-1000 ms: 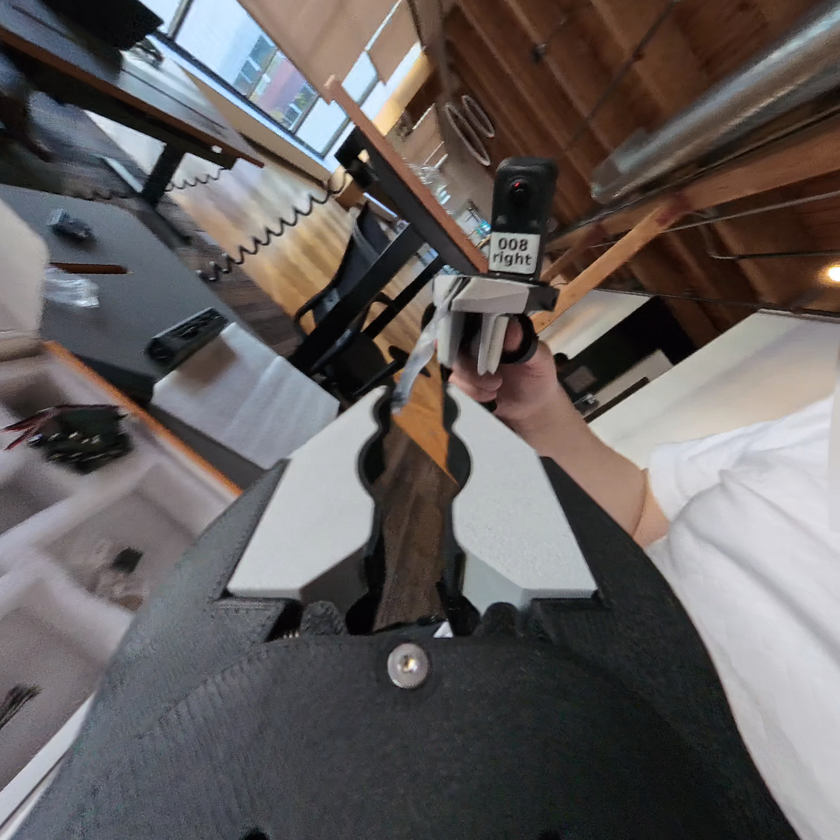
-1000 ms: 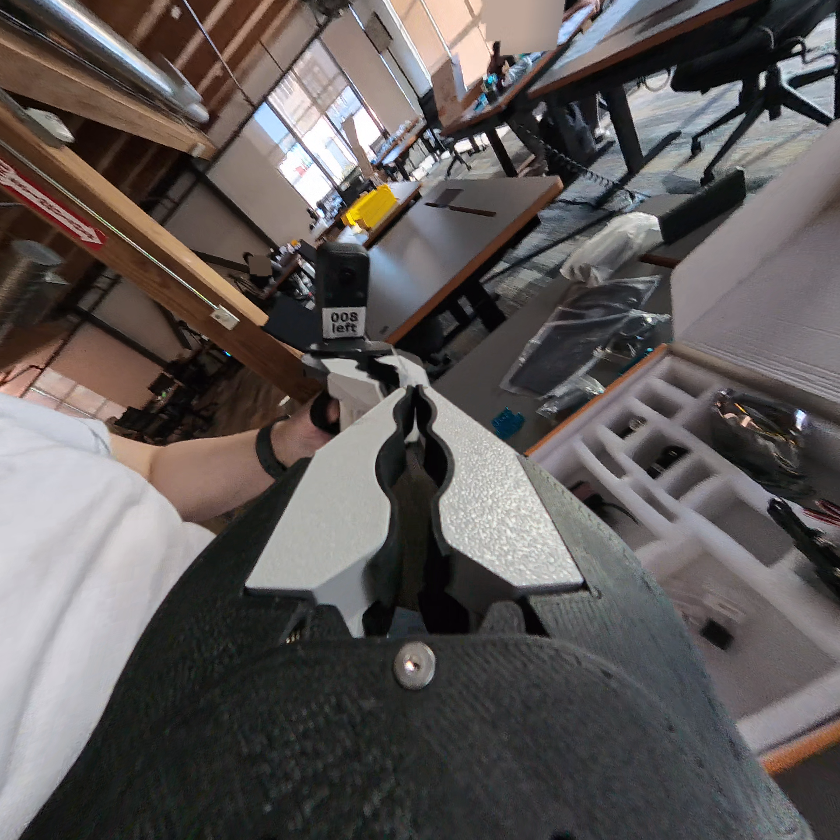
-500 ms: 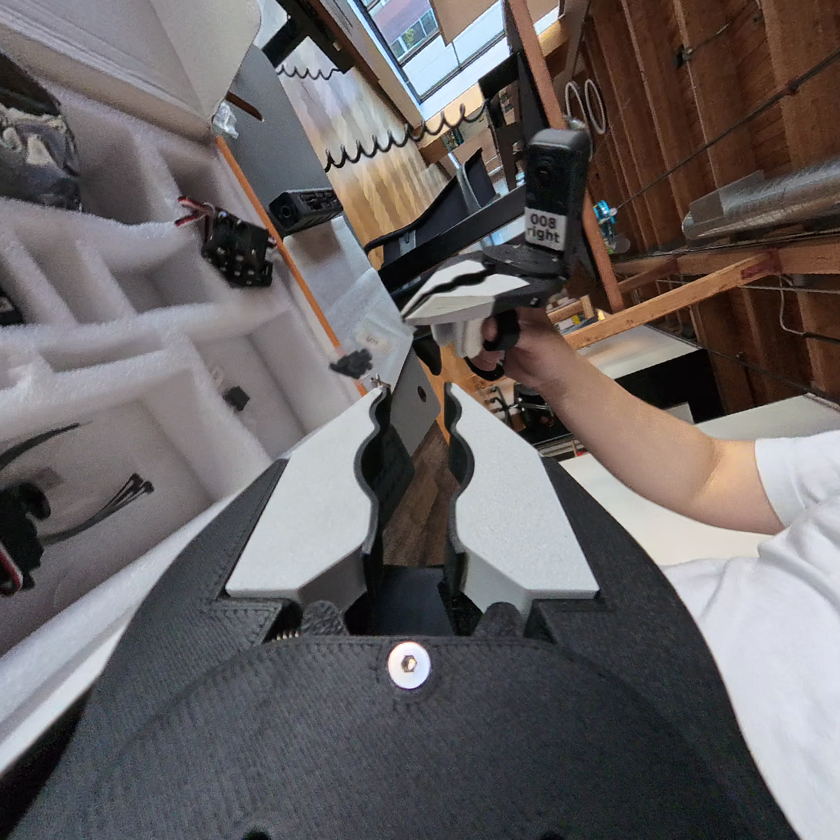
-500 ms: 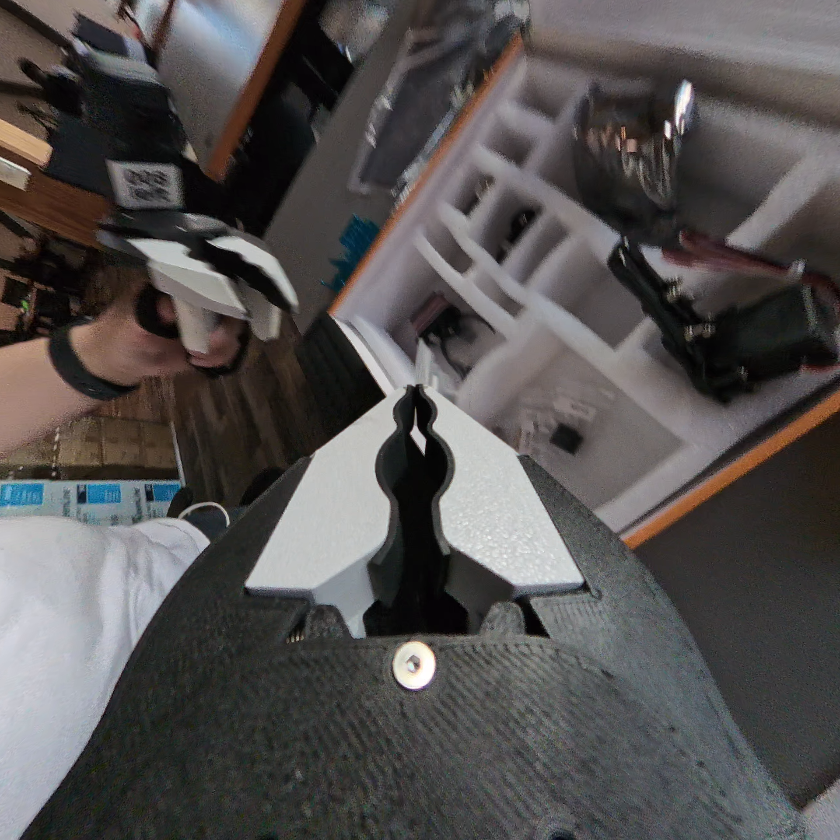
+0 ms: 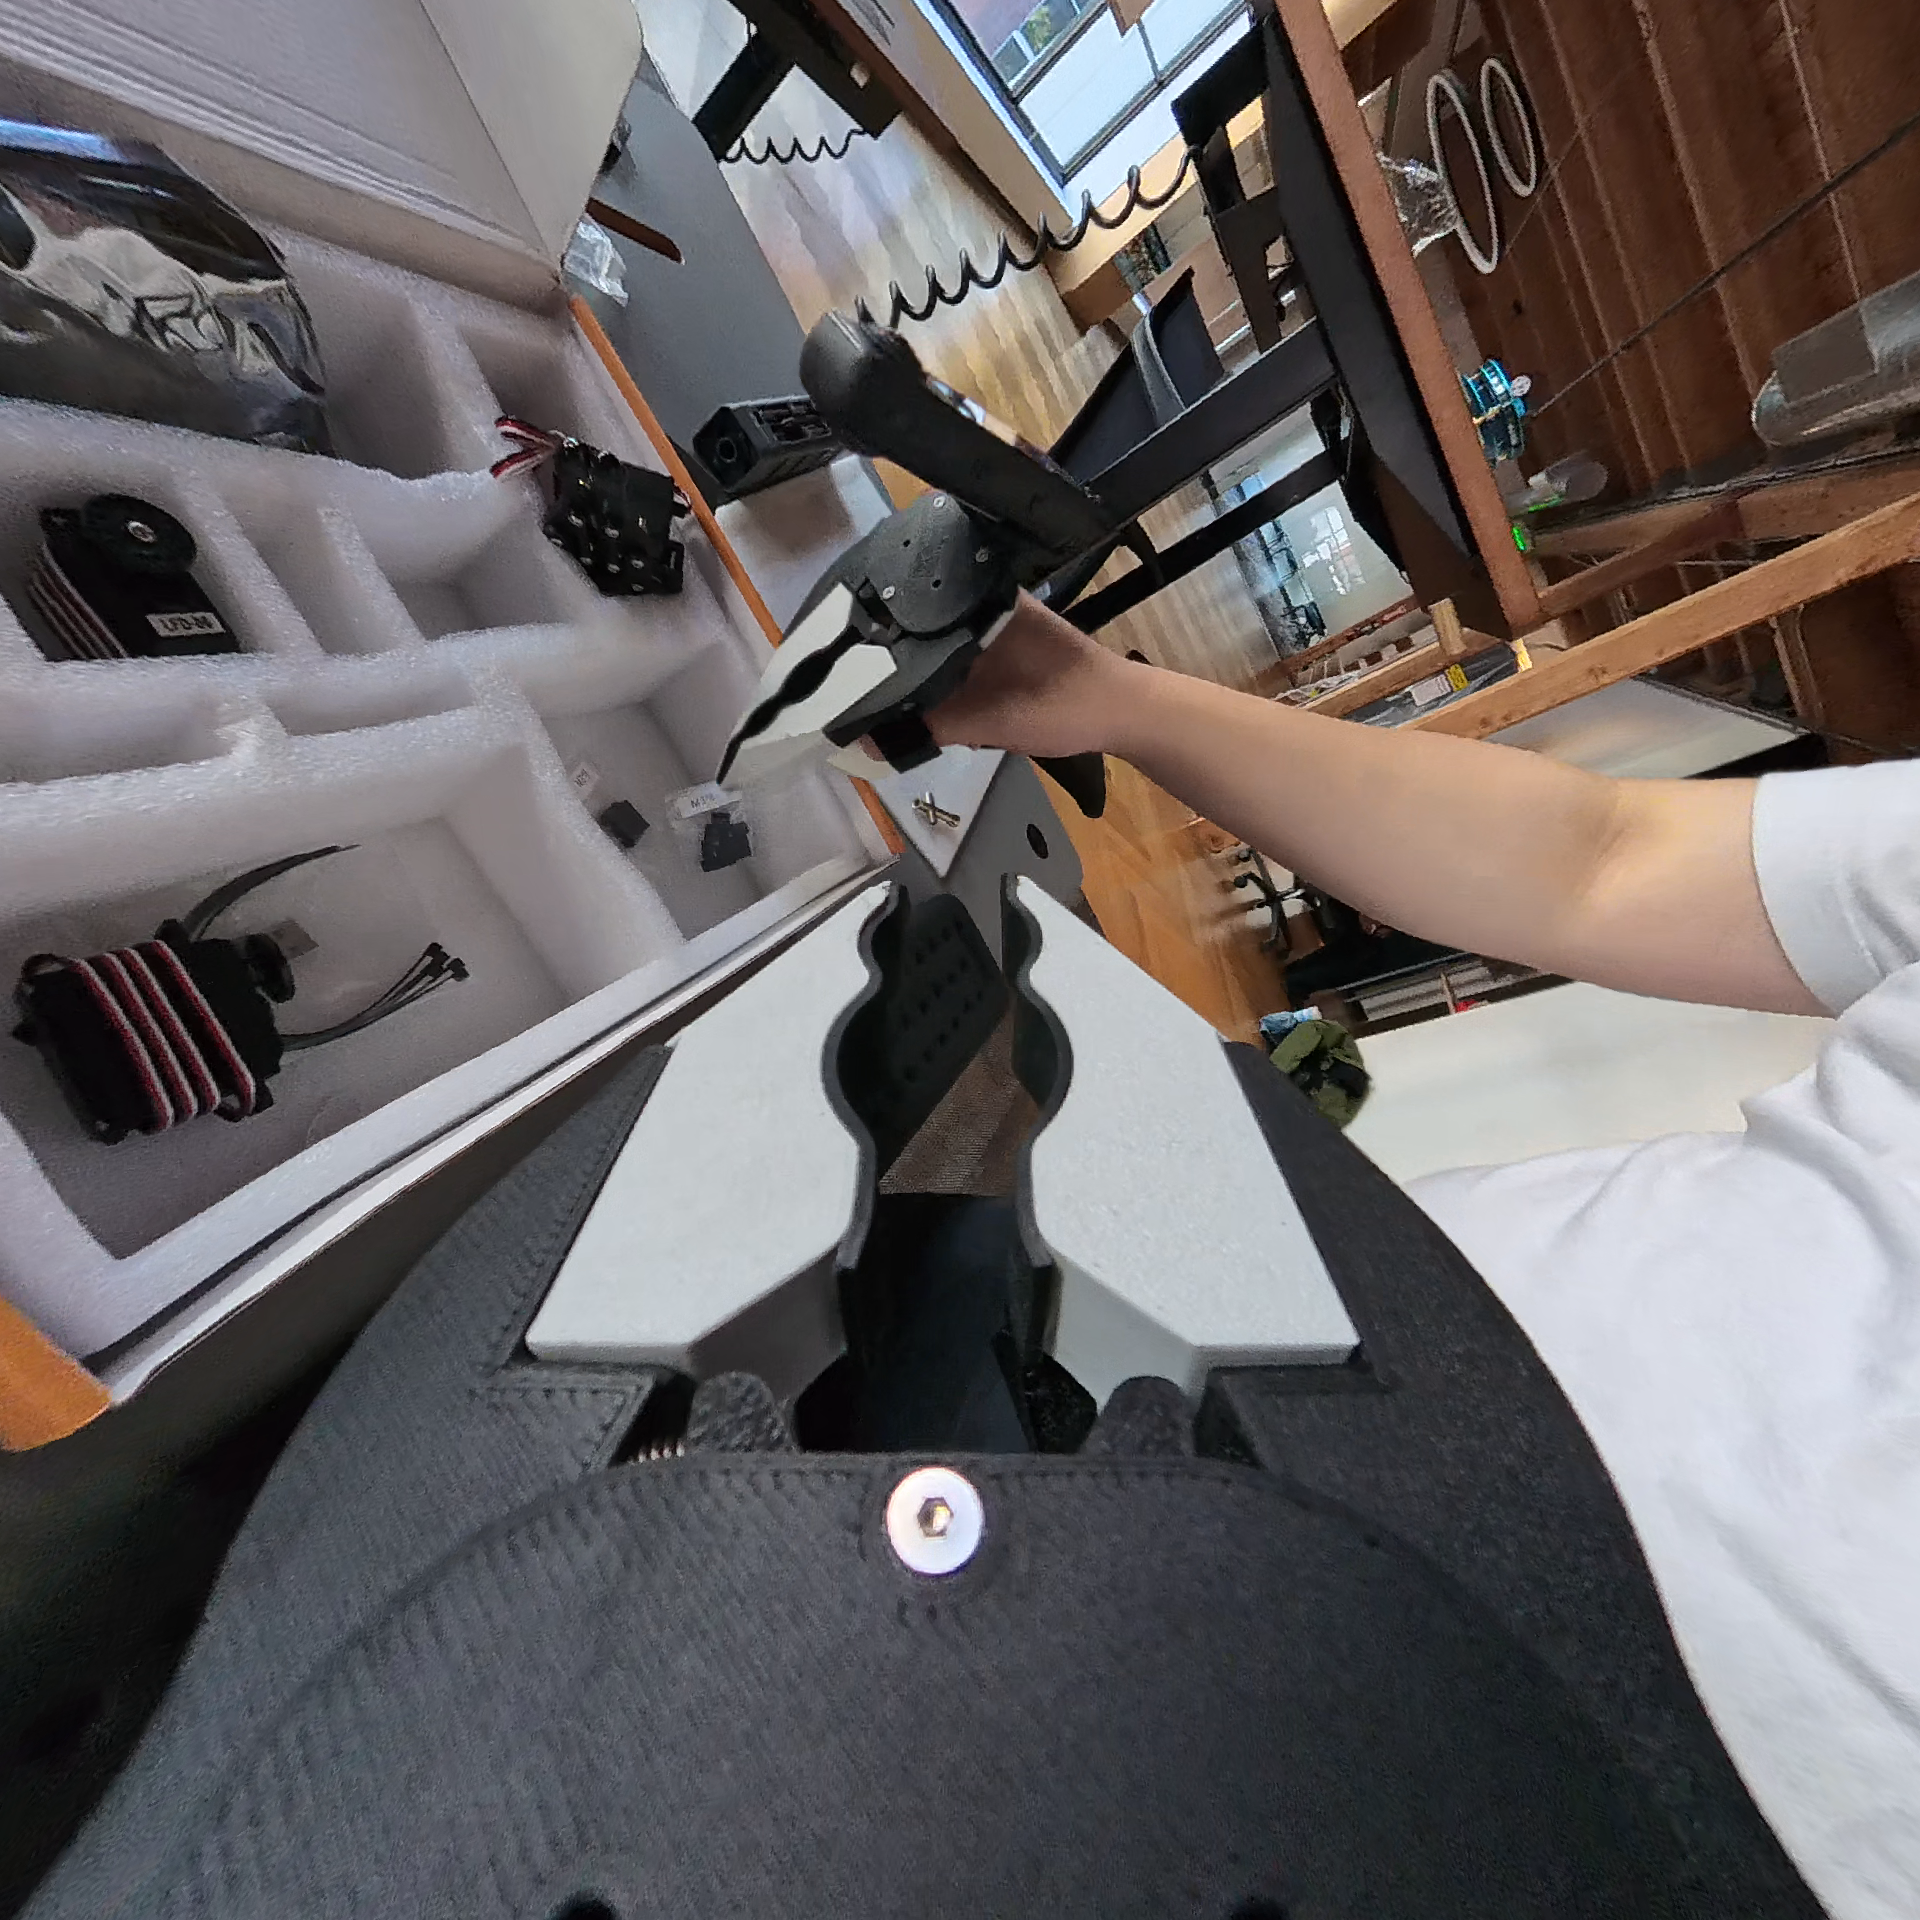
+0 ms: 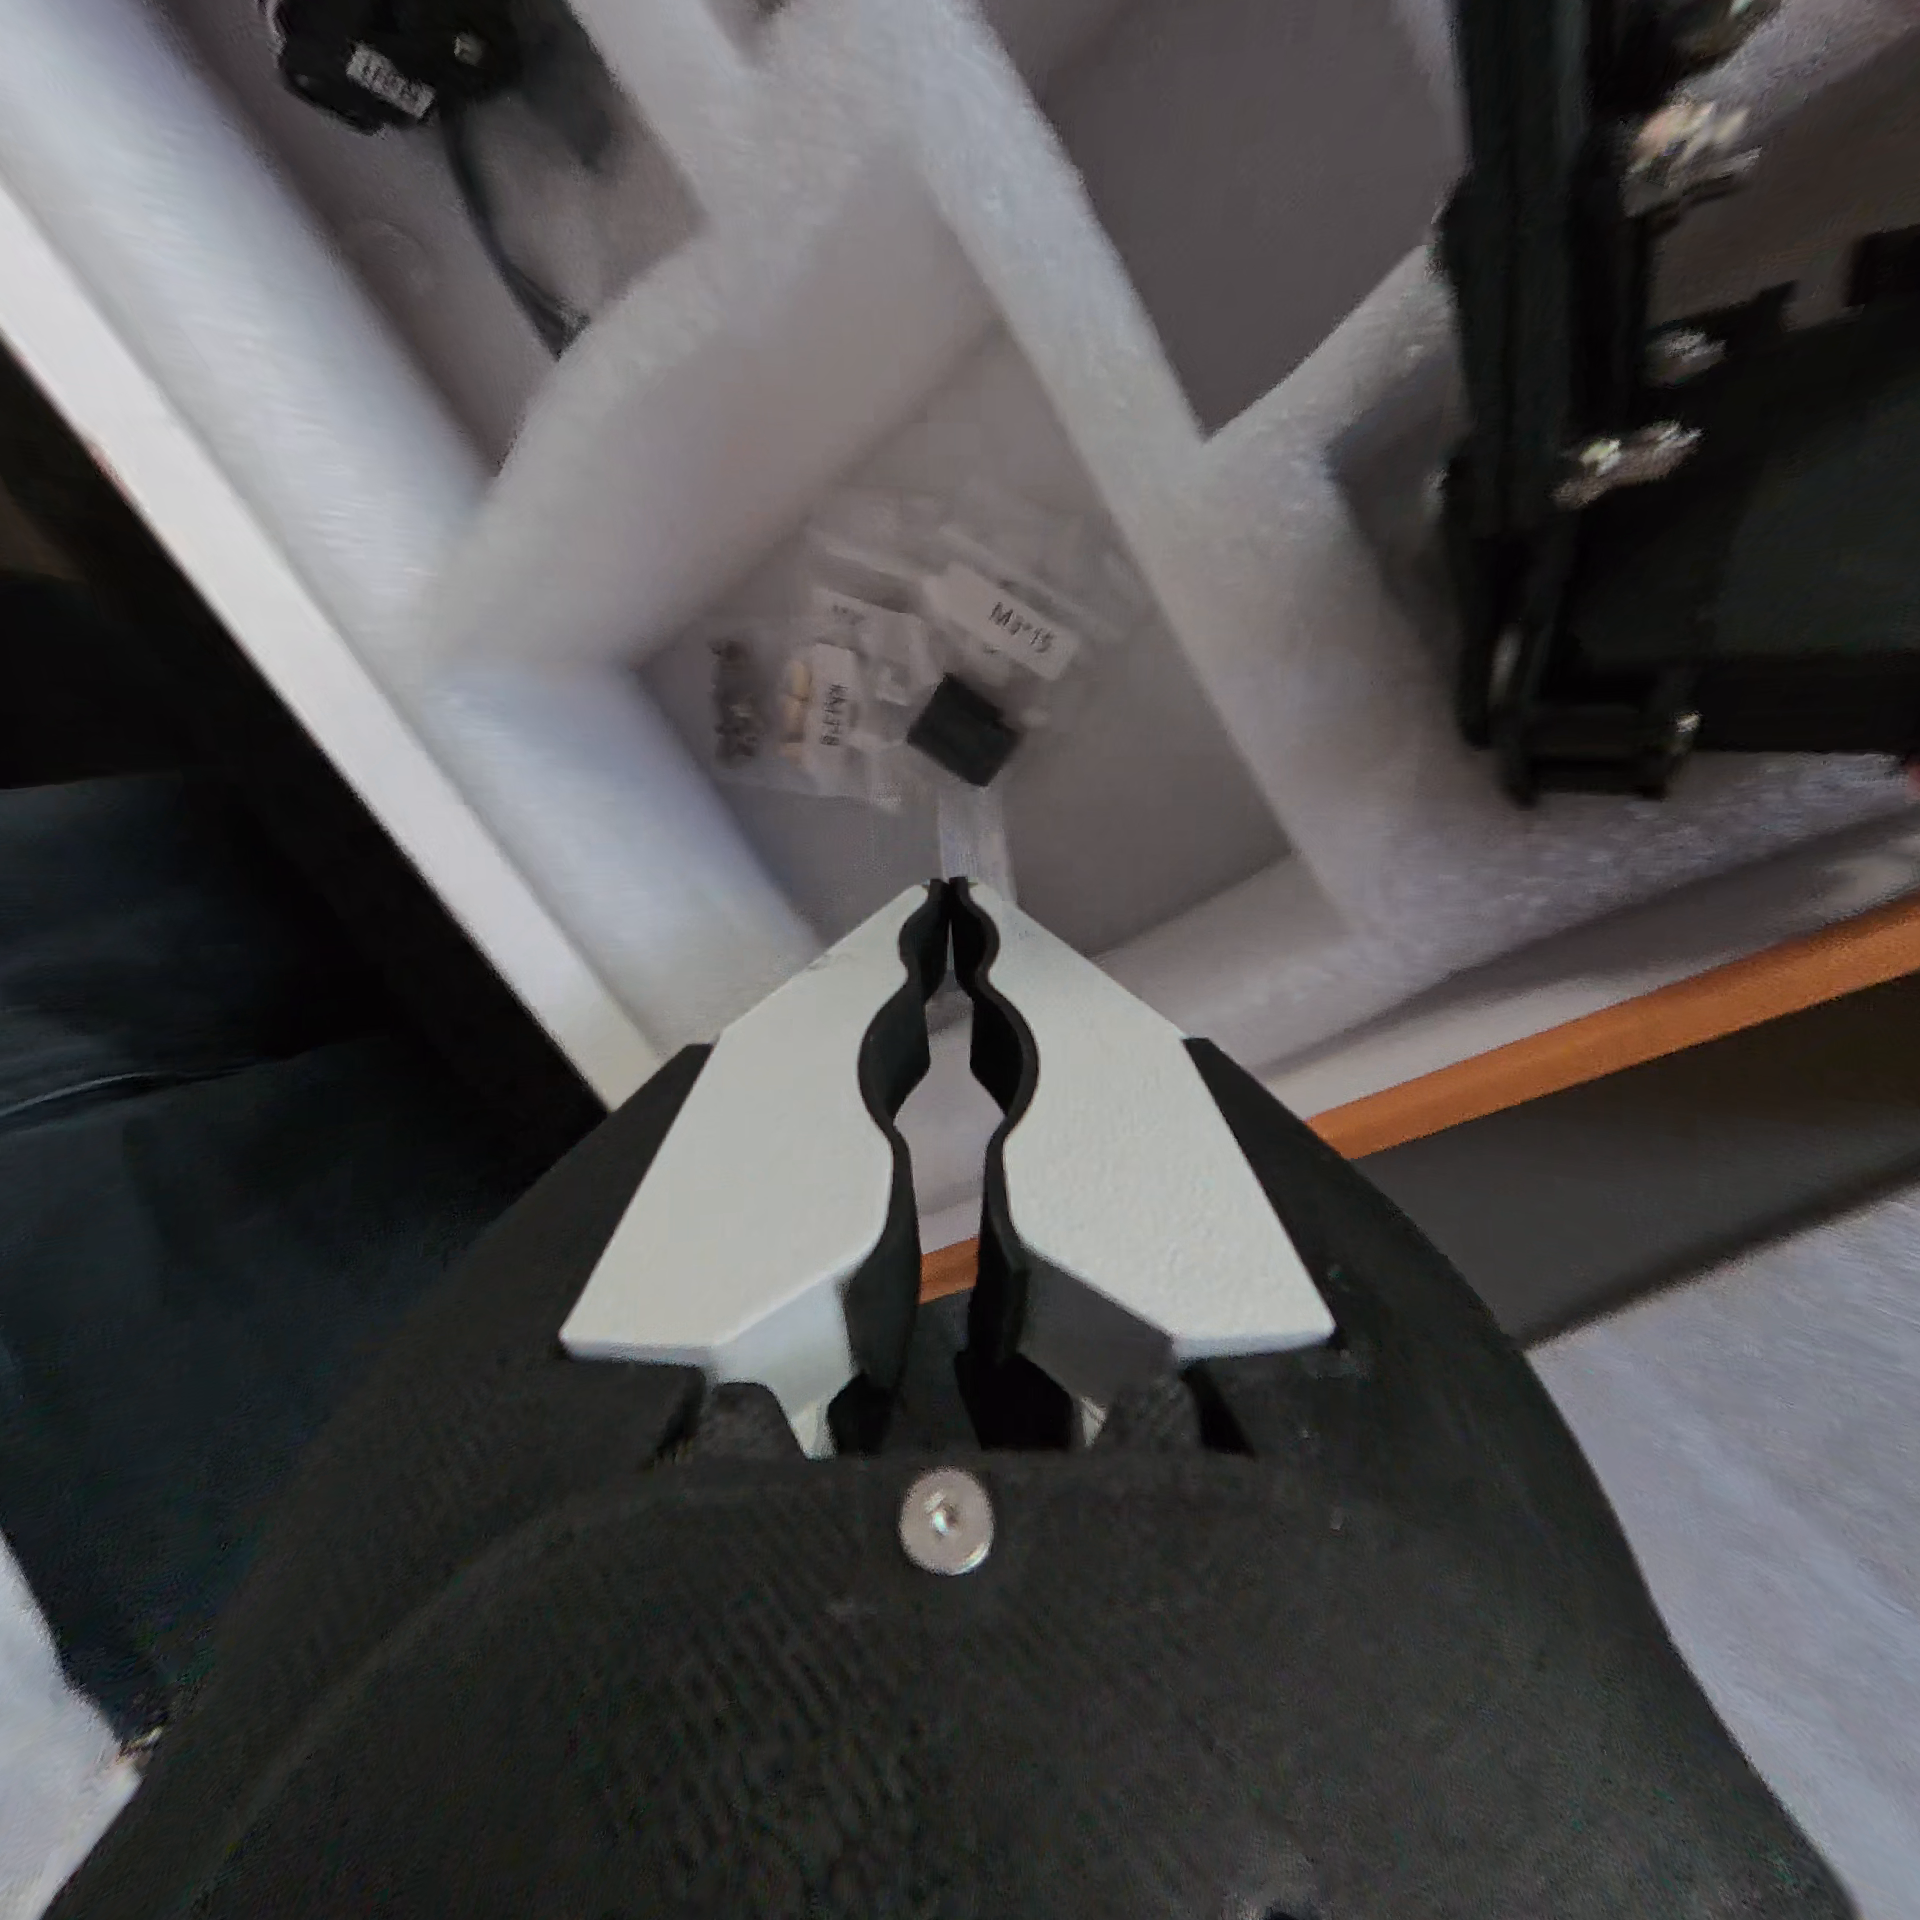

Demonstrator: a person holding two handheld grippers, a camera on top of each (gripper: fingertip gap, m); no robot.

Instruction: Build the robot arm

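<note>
Down in a corner compartment of the white foam tray [image 6: 665, 436], the right tool [image 6: 951, 883], tips pressed together, noses at small labelled bags [image 6: 894, 665], while the left tool [image 5: 951, 890] hangs spread and empty beside the tray.

White foam tray [image 5: 488, 665] – black servo [image 5: 145, 1023] banded red-and-white – orange table edge [image 6: 1621, 1013]
</note>
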